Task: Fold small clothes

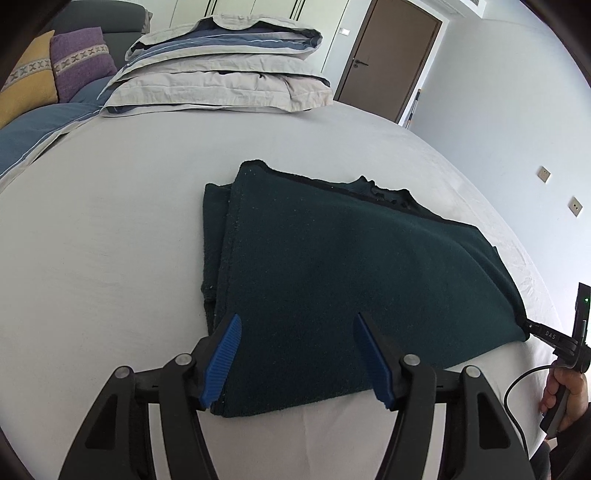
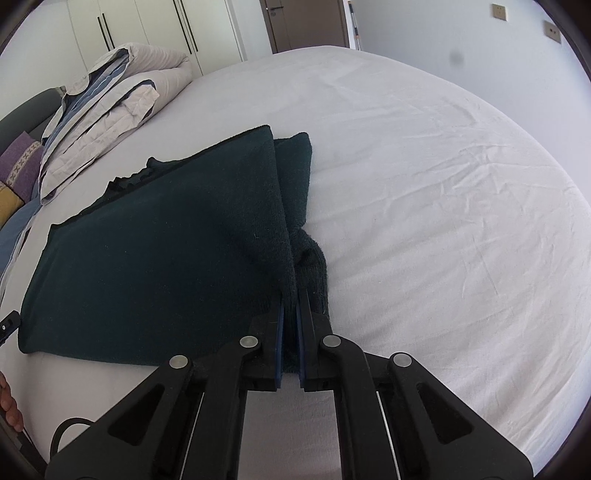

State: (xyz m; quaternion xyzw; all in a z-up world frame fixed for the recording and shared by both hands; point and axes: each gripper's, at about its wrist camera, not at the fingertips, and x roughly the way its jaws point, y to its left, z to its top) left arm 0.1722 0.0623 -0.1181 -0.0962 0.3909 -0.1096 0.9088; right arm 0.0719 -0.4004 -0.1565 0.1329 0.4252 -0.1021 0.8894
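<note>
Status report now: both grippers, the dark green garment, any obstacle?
Left gripper open above garment's near edge. Right gripper shut on dark green garment, corner pinched. Garment folded on bed sheet. No obstacle nearby.

A wide bed [image 1: 110, 229] covered in a pale, lightly creased white sheet fills most of both views, lit by soft, even daylight. At its far end lies a stack of folded beige and blue bedding [image 1: 221, 70], with a purple cushion [image 1: 81, 59] and a yellow cushion [image 1: 26, 85] resting against a grey headboard [image 1: 99, 18] beside it. Behind stand white wardrobe doors with dark vertical handles [image 2: 147, 26], a brown door with a lever handle [image 1: 388, 55], and a plain white wall carrying two small switch plates [image 1: 543, 174].
</note>
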